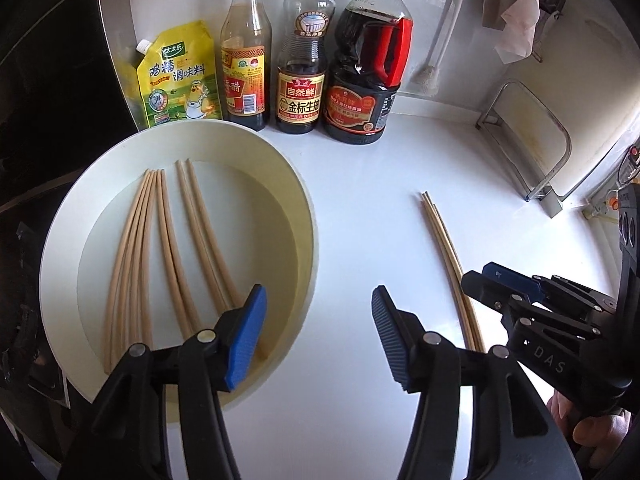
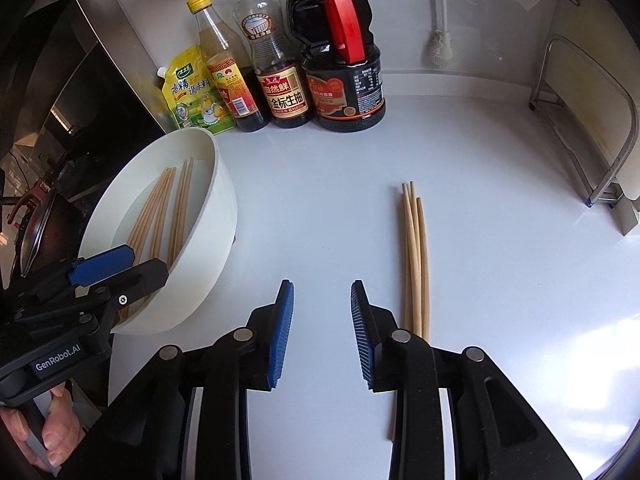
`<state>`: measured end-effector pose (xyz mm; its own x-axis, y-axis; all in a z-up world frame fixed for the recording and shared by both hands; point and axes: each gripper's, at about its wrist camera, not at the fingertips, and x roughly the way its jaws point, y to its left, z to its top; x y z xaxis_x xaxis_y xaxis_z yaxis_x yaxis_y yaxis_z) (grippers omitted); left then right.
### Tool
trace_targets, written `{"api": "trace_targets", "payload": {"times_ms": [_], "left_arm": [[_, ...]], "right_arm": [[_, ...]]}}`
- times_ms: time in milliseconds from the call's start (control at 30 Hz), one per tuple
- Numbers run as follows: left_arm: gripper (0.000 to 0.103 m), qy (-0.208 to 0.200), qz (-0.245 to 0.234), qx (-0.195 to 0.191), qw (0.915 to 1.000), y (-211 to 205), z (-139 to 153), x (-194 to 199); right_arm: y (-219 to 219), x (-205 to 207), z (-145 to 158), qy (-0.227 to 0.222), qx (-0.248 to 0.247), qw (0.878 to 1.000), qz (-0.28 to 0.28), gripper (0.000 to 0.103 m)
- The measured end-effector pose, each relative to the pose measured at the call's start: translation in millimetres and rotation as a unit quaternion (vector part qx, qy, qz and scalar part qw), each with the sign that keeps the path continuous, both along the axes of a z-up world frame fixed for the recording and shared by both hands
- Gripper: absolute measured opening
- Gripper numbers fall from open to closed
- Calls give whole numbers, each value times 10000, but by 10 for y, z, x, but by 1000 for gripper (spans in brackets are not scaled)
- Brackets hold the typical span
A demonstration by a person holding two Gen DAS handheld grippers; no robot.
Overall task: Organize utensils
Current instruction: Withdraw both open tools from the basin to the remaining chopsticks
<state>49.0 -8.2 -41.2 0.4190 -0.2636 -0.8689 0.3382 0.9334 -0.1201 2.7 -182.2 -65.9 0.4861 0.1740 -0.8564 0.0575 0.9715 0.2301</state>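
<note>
Left claw (image 1: 318, 308) points steeply down, jaws apart with nothing between them. Right claw (image 2: 322, 304) tilts down likewise, its jaws parted more narrowly and empty. A hand (image 2: 52, 432) grips the left handle.

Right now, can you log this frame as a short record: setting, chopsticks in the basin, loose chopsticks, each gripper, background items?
setting: white countertop
basin: white basin at left, holding chopsticks
loose chopsticks: small bundle flat on the counter, right of the basin
left gripper: open, nothing between the fingers, over the basin's right rim
right gripper: open, empty, just left of the loose bundle
background: seasoning pouch, three sauce bottles
</note>
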Motion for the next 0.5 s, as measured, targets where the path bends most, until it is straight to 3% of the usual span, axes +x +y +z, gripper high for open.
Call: {"api": "trace_targets", "payload": {"times_ms": [500], "left_arm": [[58,151,120,174,9997,-300,-136,-92]], "right_arm": [[-346,-19,-204,84,-10,9999,82,40]]}}
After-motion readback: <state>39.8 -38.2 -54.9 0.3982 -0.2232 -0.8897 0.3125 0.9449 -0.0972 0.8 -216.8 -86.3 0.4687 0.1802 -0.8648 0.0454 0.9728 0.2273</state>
